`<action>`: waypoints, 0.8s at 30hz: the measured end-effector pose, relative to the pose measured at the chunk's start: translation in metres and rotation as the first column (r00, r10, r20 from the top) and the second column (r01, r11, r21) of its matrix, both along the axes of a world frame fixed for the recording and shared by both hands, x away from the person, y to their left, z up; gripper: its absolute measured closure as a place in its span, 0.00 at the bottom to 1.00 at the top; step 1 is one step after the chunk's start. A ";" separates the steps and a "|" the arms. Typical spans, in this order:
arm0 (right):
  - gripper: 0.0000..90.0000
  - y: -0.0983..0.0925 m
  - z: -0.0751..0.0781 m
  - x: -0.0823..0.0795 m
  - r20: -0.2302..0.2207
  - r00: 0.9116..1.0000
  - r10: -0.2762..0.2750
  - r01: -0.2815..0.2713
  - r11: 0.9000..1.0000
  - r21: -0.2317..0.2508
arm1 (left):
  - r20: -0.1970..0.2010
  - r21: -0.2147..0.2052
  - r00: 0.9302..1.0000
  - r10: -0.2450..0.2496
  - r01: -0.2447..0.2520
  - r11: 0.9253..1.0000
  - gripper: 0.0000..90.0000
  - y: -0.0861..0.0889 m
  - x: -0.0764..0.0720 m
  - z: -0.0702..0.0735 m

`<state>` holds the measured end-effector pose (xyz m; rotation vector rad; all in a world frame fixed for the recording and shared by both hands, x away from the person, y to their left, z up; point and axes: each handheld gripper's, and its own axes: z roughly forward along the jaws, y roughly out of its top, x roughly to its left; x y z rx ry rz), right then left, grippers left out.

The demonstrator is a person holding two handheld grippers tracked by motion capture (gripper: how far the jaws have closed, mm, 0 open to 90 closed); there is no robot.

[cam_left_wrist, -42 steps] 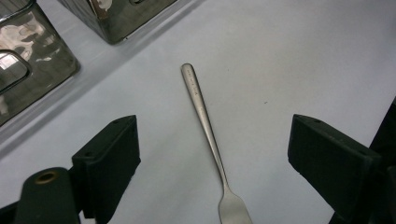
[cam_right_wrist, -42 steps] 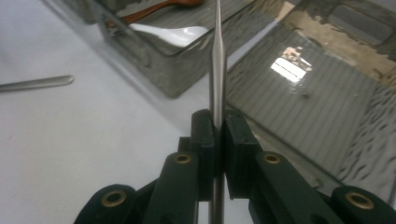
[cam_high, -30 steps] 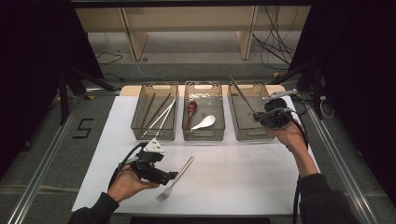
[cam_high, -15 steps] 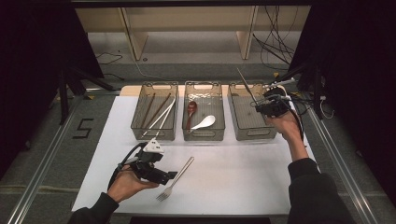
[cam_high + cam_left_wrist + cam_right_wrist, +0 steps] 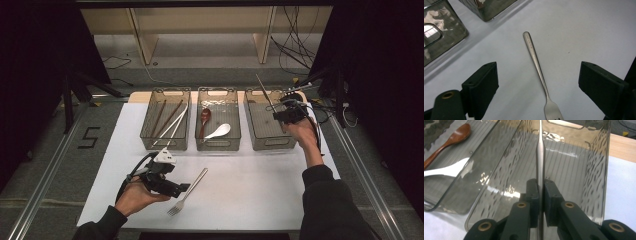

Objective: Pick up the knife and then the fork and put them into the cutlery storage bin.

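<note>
Fingers (image 5: 484,87) of our left gripper (image 5: 172,186) stand wide apart, low over the white worktop (image 5: 260,190), with nothing between the pads. We hold them astride the fork (image 5: 537,67), which lies flat just ahead with its tines toward us and its handle pointing away. That straddle, we judge, lines up a pinch on the handle, so the fork looks like the next piece to go.

Farther out, our right gripper (image 5: 540,192) has its fingers (image 5: 532,195) clamped together on a slim metal utensil (image 5: 540,152). We grip it near one end, so the long shaft runs straight out ahead of the gripper, clear of the bin walls. In the high view that shaft slants up and away over the right bin (image 5: 272,145), the clear tray nearest this hand. The bin looks bare inside, which suits a first piece laid down lengthwise.

Beside it, the middle bin (image 5: 217,145) holds a brown spoon (image 5: 205,117) and a white spoon (image 5: 219,131), and the left bin (image 5: 165,145) holds chopsticks (image 5: 172,122). We take the three bins as one kind apiece, so the metal pieces belong on the right.
</note>
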<state>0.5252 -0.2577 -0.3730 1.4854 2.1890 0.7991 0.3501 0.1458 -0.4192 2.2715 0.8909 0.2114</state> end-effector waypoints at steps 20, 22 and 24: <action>0.81 0.014 -0.015 0.009 -0.057 0.998 -0.036 0.037 0.999 0.024 | 0.000 0.010 1.000 -0.007 0.007 1.000 0.17 -0.001 0.000 0.000; 0.76 0.015 -0.011 0.007 -0.048 0.999 -0.016 0.017 0.999 0.030 | -0.001 0.013 1.000 -0.011 0.011 1.000 0.17 -0.001 -0.001 0.000; 0.73 0.015 -0.008 0.004 -0.031 1.000 0.003 -0.002 1.000 0.025 | 0.000 0.013 1.000 -0.010 0.010 1.000 0.17 -0.001 -0.001 0.000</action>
